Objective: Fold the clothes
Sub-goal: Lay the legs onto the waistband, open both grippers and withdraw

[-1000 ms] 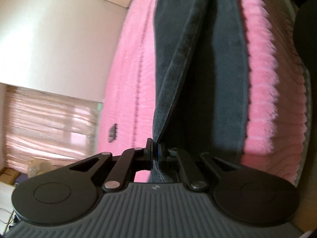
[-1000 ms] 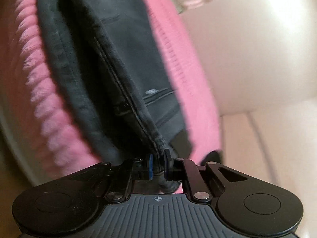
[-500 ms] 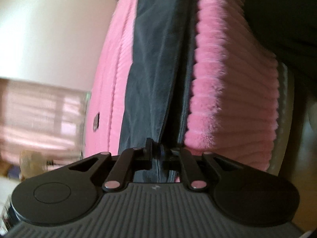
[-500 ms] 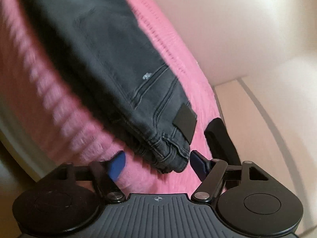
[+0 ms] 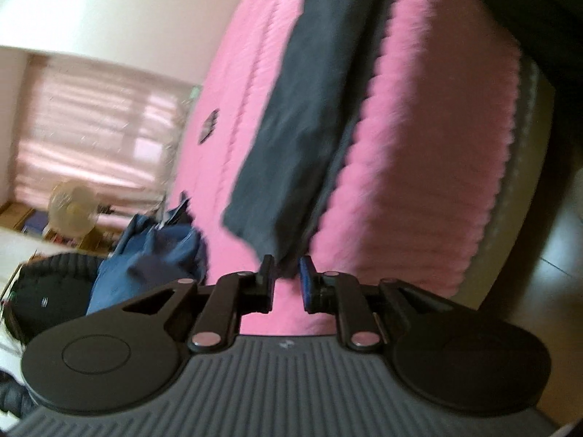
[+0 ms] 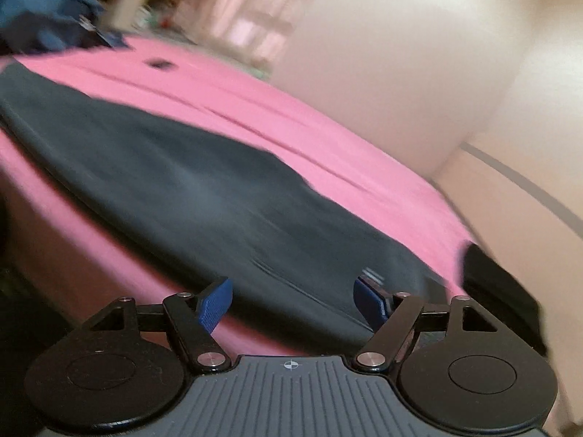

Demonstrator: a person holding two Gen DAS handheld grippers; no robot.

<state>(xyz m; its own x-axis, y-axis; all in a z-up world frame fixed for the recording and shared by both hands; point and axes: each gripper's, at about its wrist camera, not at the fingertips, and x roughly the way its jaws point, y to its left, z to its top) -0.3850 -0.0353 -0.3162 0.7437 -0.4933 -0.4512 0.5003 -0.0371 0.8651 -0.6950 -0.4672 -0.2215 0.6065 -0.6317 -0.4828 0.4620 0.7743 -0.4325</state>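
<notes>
In the left wrist view, the dark jeans (image 5: 302,120) were seen laid out long and flat on the pink blanket (image 5: 419,145). The left gripper (image 5: 286,270) was at the near end of the jeans. Its jaws had just been opening and stood a little apart, with the cloth edge just in front of them, not squeezed. A heap of blue clothes (image 5: 153,255) was seen past the far side of the pink blanket, not yet folded. In the right wrist view, the jeans (image 6: 189,196) were laid on the blanket (image 6: 291,109) near its front edge. The right gripper (image 6: 293,296) had just been opened too. Its jaws stood wide apart over the near end of the jeans, and nothing was held. It was judged that the jeans had been folded in half along their length and let go. Shorter folds, and the blue clothes (image 6: 47,11), were likely left to do.
</notes>
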